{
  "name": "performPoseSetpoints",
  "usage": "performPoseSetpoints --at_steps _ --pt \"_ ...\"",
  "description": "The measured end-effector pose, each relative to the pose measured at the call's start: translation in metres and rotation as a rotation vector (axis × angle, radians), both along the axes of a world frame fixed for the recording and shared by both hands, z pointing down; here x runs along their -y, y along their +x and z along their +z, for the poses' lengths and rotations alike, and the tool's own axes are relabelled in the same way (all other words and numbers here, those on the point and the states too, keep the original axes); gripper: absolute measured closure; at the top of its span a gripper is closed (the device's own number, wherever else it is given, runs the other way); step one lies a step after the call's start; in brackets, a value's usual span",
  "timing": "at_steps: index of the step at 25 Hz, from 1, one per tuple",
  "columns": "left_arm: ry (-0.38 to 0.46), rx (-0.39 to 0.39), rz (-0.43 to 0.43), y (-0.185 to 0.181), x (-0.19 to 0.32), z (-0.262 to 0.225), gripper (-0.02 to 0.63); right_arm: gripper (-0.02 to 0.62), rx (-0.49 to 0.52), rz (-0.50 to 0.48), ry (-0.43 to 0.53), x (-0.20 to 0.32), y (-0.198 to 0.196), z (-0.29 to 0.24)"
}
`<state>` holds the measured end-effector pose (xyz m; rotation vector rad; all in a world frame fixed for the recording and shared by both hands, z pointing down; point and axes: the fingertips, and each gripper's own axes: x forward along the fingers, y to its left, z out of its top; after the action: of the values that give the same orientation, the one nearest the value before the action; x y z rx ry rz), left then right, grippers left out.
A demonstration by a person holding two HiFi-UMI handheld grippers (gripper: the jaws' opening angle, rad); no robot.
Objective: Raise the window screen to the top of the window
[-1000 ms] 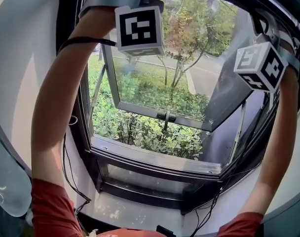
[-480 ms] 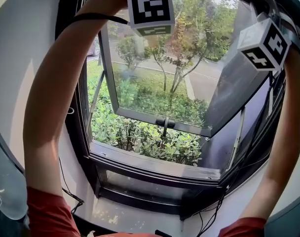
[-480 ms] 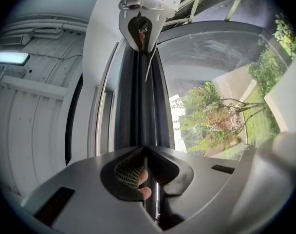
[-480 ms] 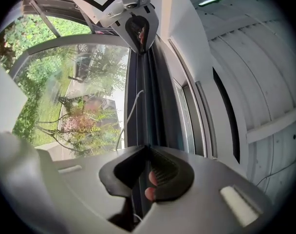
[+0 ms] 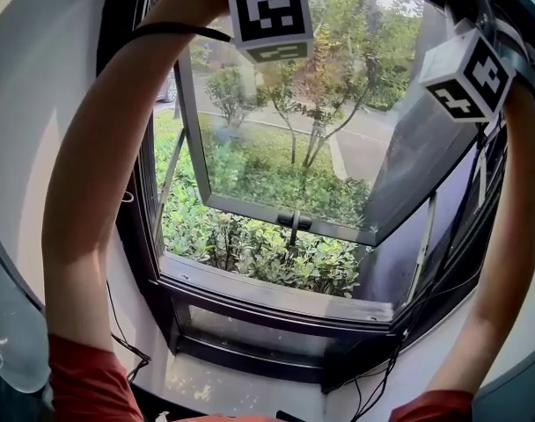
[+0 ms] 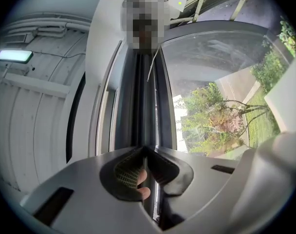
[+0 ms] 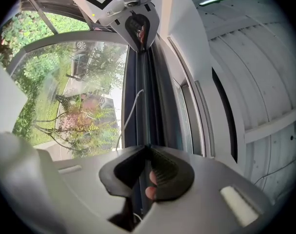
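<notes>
The window screen's dark pull bar (image 6: 143, 96) runs along the top of the window frame, straight away from my left gripper (image 6: 145, 149), whose jaws meet on it. The left jaws have just been closing, with this bar between them. In the right gripper view the same bar (image 7: 145, 96) leads from my right gripper (image 7: 147, 147), shut on it, up to the left gripper (image 7: 138, 26) at its far end. In the head view only the marker cubes show, left (image 5: 269, 16) and right (image 5: 468, 70), on raised arms; the jaws are beyond the top edge.
The glass casement (image 5: 285, 148) is swung outward over green shrubs, with its handle (image 5: 294, 221) at the lower rail. The dark window frame and sill (image 5: 276, 290) lie below. Thin black cables (image 5: 122, 319) hang at the wall. A white cord (image 7: 131, 111) dangles by the bar.
Both marker cubes have gone up towards the top of the head view, the left one also to the right. Over the last half second they hardly moved.
</notes>
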<state>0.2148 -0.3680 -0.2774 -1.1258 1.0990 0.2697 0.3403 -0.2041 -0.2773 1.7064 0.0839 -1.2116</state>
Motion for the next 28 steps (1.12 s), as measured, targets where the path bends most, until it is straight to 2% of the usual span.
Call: performPoseSetpoints --at_steps 5,8,11,14,17,20,24,28 --pt "-0.023 0.022 0.057 0.003 -0.008 0.015 0.572 0.541 -0.003 -0.031 0.010 -0.001 -0.002 0.005" --pt "-0.006 0.007 0.137 0.005 -0.022 0.028 0.571 0.514 0.017 -0.071 0.011 0.001 -0.005 0.017" --pt "-0.045 0.015 0.220 0.010 -0.028 0.042 0.571 0.514 0.019 -0.103 0.009 0.003 -0.007 0.033" --pt "-0.136 0.008 0.328 0.011 -0.027 0.062 0.571 0.514 0.050 -0.150 0.017 0.002 -0.005 0.058" --pt "-0.235 -0.008 0.446 0.006 -0.025 0.091 0.569 0.514 0.093 -0.236 0.041 -0.001 -0.005 0.086" --pt "-0.287 -0.074 0.568 -0.006 -0.025 0.119 0.569 0.514 0.115 -0.317 0.056 -0.001 -0.007 0.112" --pt "-0.418 -0.140 0.733 -0.012 -0.018 0.161 0.569 0.514 0.145 -0.361 0.059 0.005 -0.006 0.148" --pt "-0.502 -0.181 0.822 -0.017 -0.012 0.204 0.569 0.514 0.189 -0.449 0.082 0.002 -0.013 0.184"
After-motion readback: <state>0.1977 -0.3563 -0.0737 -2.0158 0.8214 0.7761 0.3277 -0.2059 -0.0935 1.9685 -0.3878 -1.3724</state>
